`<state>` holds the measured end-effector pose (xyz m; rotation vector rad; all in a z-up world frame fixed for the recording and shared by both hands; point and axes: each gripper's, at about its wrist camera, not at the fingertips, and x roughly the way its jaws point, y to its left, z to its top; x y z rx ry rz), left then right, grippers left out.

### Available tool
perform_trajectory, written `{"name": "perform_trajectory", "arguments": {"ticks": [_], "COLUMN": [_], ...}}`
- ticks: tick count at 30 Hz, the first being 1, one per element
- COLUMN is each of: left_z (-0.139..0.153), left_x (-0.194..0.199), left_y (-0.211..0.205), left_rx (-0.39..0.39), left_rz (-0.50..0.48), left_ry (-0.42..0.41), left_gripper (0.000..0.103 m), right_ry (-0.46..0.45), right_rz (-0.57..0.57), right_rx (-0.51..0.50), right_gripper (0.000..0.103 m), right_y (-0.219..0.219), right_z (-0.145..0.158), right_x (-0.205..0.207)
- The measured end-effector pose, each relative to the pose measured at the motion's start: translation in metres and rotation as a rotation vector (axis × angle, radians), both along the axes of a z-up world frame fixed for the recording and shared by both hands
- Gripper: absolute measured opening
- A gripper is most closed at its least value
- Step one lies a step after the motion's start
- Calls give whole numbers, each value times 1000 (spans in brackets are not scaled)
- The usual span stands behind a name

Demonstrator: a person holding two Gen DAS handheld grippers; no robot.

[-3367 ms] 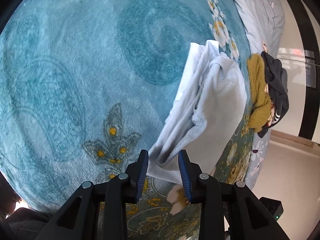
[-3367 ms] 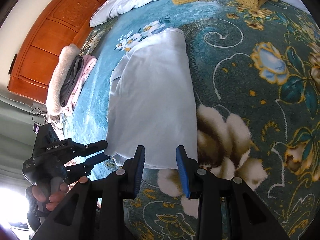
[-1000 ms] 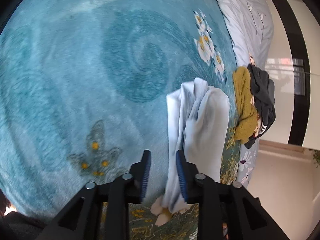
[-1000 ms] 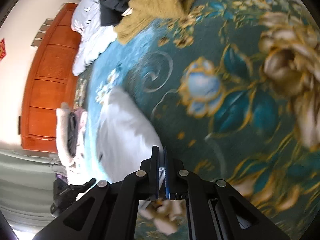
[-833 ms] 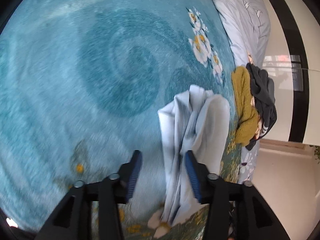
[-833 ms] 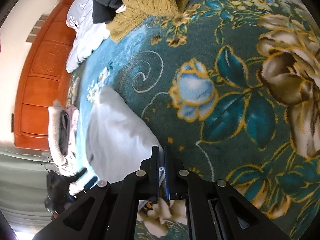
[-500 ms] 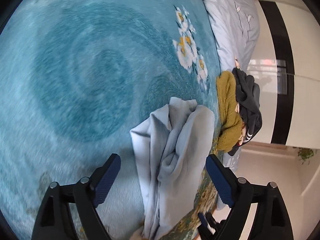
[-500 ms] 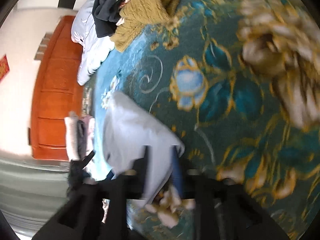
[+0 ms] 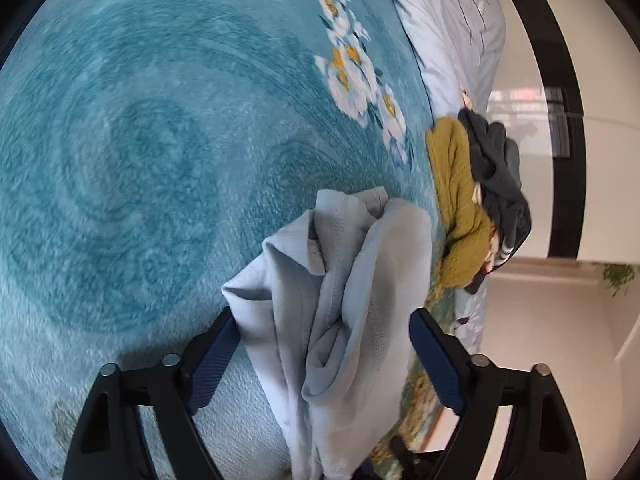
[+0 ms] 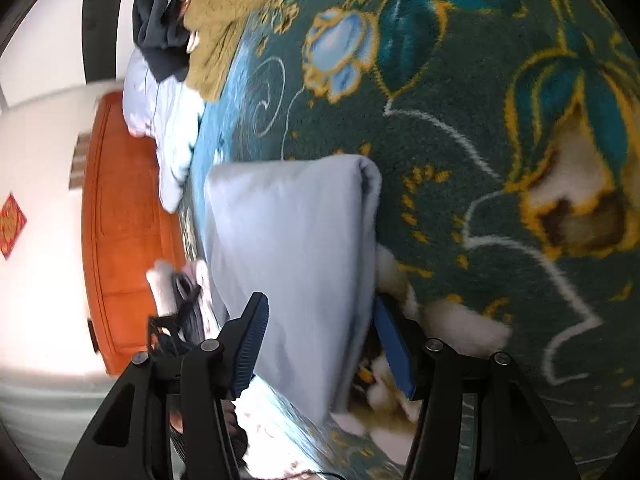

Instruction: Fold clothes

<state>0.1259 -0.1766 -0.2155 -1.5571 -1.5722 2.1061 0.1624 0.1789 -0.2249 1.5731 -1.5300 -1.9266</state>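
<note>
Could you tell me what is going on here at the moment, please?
A person is folding clothes on a bed with a pair of tongs in each hand. A pale blue garment lies folded on the teal floral blanket. Both the left tongs and the right tongs are open around it, gripping nothing. A mustard sweater and dark clothes wait in a heap nearby.

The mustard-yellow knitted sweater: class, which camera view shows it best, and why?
The left wrist view: the mustard-yellow knitted sweater lies sharp and almost whole beside a dark grey garment. The right wrist view shows it blurred and cut off at the top edge.
</note>
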Motion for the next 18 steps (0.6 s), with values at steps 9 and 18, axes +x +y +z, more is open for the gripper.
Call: {"name": "perform_trajectory", "arguments": {"ticks": [9, 18], "left_z": [0, 51], "left_x": [3, 15], "left_y": [-1, -28], "left_rx": [-38, -94], "left_rz": [-8, 12], "left_ry": [-24, 9], "left_gripper": [13, 10], "right_ry": [-45, 136], "right_rz": [-13, 220], "right_rx": [54, 120], "right_gripper": [10, 9], "right_y": [-2, -48], "right_z": [0, 70], "right_x": [-9, -54]}}
